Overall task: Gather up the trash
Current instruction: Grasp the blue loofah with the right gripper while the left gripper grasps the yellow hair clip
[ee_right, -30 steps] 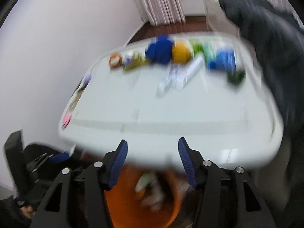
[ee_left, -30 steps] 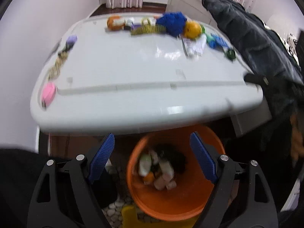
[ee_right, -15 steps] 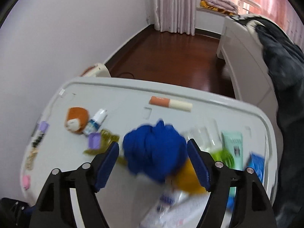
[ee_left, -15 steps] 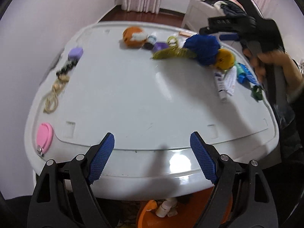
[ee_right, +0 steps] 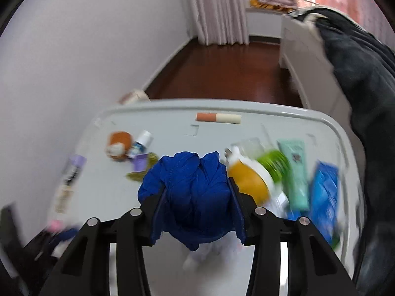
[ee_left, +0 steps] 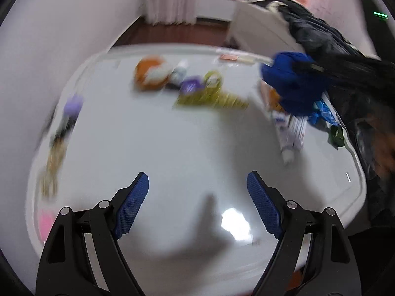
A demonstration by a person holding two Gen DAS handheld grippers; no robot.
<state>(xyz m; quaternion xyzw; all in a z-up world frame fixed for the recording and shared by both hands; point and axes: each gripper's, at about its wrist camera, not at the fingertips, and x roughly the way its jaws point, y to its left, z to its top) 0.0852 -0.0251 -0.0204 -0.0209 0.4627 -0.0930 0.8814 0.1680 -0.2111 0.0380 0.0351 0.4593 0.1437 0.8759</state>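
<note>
Clamped in my right gripper is a crumpled blue cloth, soft and deeply folded, bulging out above and below the black fingers that squeeze it from both sides. It hangs over the white table, a smooth, glossy plastic top with rounded corners and a raised rim. Just beside the cloth, to its right, lie a rounded orange bottle with a white band, a green ridged cap, a flat mint tube and a shiny blue packet. Farther back rests a slim stick, half orange and half cream; to the left sit a fuzzy orange and white toy and a small white-capped bottle. My left gripper holds nothing, its blue, cross-hatched pads spread wide over the bare near part of the table. From that side, through heavy blur, the blue cloth shows at the far right of the table, pinched by dark fingers.
</note>
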